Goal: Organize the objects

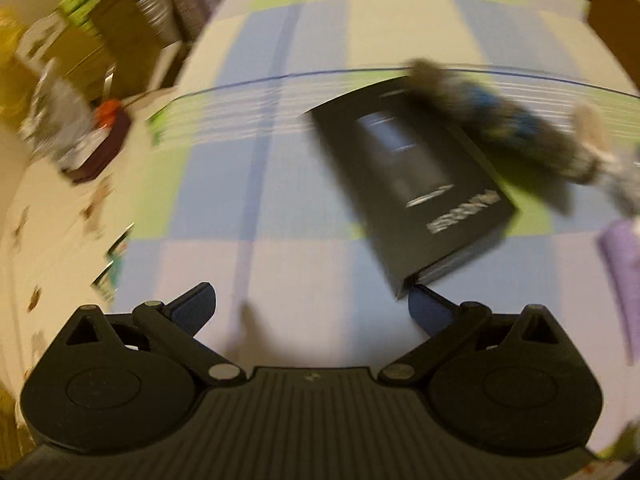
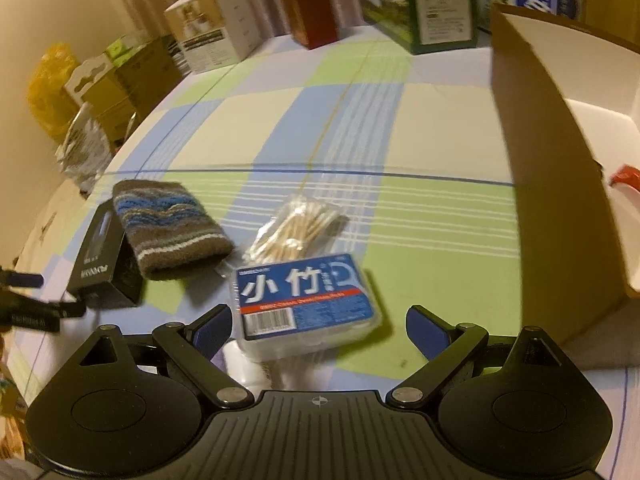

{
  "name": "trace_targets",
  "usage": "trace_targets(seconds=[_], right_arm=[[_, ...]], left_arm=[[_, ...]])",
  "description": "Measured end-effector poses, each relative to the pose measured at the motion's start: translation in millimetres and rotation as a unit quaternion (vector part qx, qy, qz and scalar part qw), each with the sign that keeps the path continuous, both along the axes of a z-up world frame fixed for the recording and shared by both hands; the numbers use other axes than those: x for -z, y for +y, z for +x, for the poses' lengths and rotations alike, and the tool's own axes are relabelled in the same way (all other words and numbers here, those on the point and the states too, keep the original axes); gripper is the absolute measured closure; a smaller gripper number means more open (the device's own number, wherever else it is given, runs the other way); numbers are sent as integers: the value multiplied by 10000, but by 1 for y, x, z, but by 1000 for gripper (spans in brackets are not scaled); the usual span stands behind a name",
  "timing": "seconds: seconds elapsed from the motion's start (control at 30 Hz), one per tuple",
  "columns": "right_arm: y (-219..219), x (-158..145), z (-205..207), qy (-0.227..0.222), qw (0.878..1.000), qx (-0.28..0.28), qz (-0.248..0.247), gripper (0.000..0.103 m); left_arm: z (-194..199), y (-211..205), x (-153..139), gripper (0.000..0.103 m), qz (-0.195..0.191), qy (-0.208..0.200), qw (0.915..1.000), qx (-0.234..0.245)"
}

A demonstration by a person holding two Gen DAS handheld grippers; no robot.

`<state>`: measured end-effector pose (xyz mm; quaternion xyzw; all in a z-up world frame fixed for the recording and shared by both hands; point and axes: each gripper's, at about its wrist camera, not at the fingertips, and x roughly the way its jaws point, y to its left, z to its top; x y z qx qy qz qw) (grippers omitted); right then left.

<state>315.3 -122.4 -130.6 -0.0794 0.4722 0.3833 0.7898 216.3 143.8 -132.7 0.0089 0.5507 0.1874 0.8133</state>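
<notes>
A black box (image 1: 412,184) lies on the checked tablecloth (image 1: 248,184), and a brown and blue knitted pouch (image 1: 492,120) leans on its far side. My left gripper (image 1: 314,308) is open and empty, its right finger close to the box's near corner; this view is blurred. In the right wrist view my right gripper (image 2: 320,328) is open, and a blue flat pack (image 2: 304,296) lies just ahead between its fingers, untouched. Behind it lies a clear bag of cotton swabs (image 2: 296,228). The pouch (image 2: 168,232), black box (image 2: 100,256) and left gripper (image 2: 44,296) are at left.
An open cardboard box (image 2: 552,160) stands at the right with something red (image 2: 624,174) inside. Several cartons (image 2: 216,28) line the table's far edge, and clutter sits past its left edge. A purple item (image 1: 620,280) lies at the right in the left wrist view.
</notes>
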Motion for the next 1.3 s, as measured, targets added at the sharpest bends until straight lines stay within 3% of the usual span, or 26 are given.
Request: trace_targets(seconds=[0.13,0.33,0.5,0.87,0.97,1.03,1.1,1.3], right_arm=[[14,9,2,-7,9997,-161,-158,12],[20,11,6,-174,9988,-230,-401,17],[14,9,13,-316,9978,134,-575,18],[8,11,17,-341,9961,453,-678,18],[10,11,15,-392,9956,454,-716,17],[10,12,14,-424,9953,443,-753,17],[8,12,14,-420,9953,454,-742,17],[5,11,9,-459,9950,407,-790,17]], left_arm=[[-7,16,-7,2,-165,-121,9996,-184],[-12,16,-31,1,-771,-521,9955,-168],[12,4,-35,1,-1037,-732,9919,-31],[74,-11,-2,1,-933,-283,9952,54],[83,-6,7,5,-858,-196,9961,8],[82,0,9,21,-1000,-201,9948,-40],[75,3,10,25,-1007,-205,9947,-35],[33,13,7,26,-966,-160,9952,6]])
